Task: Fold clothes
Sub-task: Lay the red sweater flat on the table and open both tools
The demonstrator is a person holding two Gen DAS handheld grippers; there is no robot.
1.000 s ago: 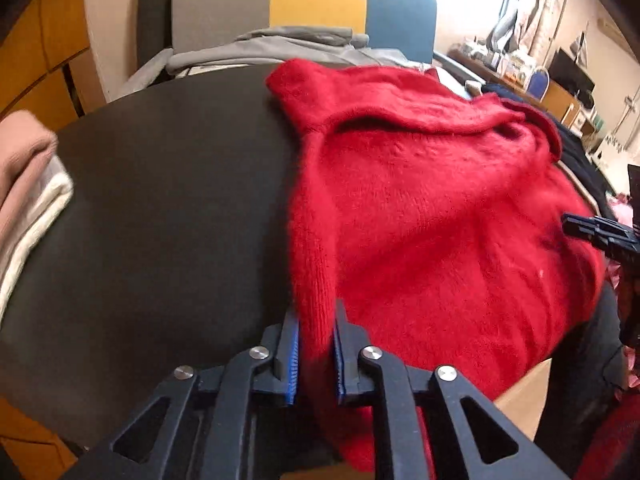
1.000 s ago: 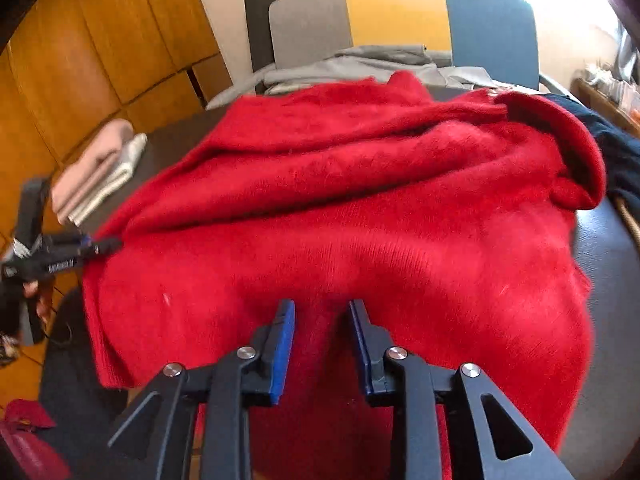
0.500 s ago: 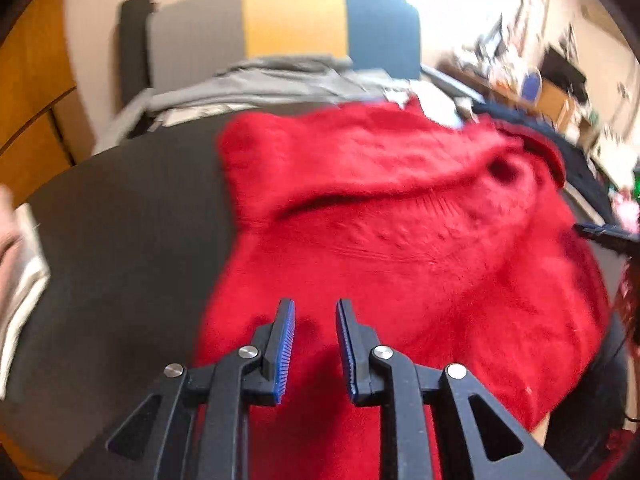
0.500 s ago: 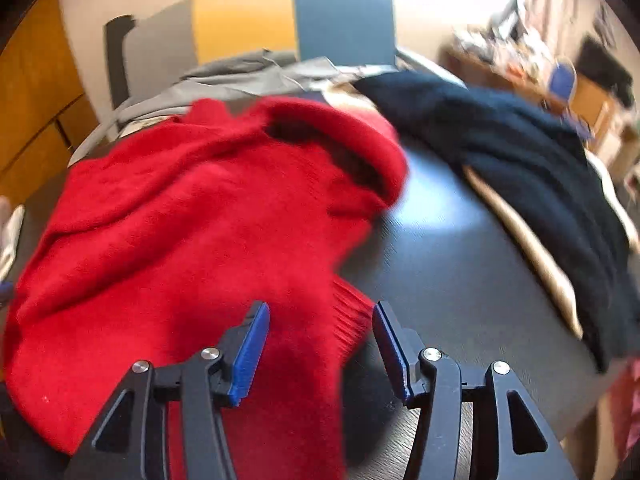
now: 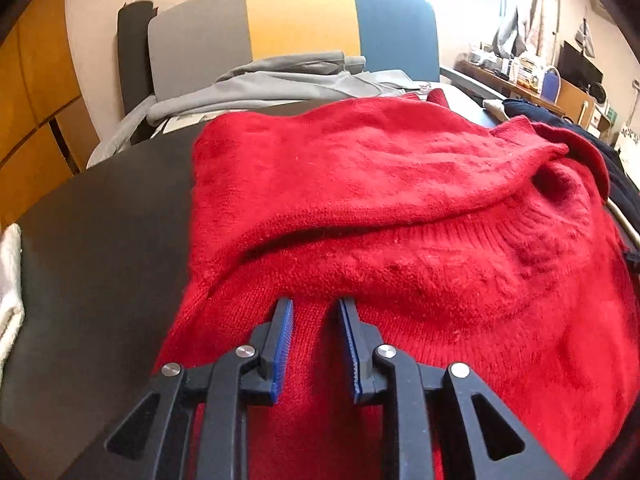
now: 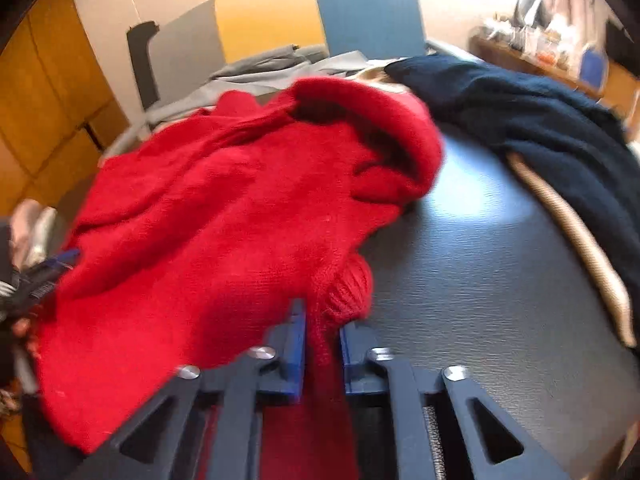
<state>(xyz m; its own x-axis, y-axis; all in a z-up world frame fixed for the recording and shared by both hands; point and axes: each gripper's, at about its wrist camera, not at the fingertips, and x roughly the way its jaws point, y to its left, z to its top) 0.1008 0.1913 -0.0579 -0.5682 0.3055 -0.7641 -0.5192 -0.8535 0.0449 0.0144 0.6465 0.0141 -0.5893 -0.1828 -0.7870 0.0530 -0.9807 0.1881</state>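
The red sweater (image 5: 400, 208) is spread on the dark table (image 6: 480, 280), its near right ribbed corner being closed on by the right gripper (image 6: 322, 328), while the left gripper (image 5: 316, 312) is held opening, unclamped, over the near left hem.

Red fuzzy knit sweater (image 5: 400, 208), lying rumpled across the dark table top (image 5: 100, 240), upper part folded over in a thick roll, collar gaping open toward the right, ribbed cuff (image 6: 350, 284) bunched at the near right edge.
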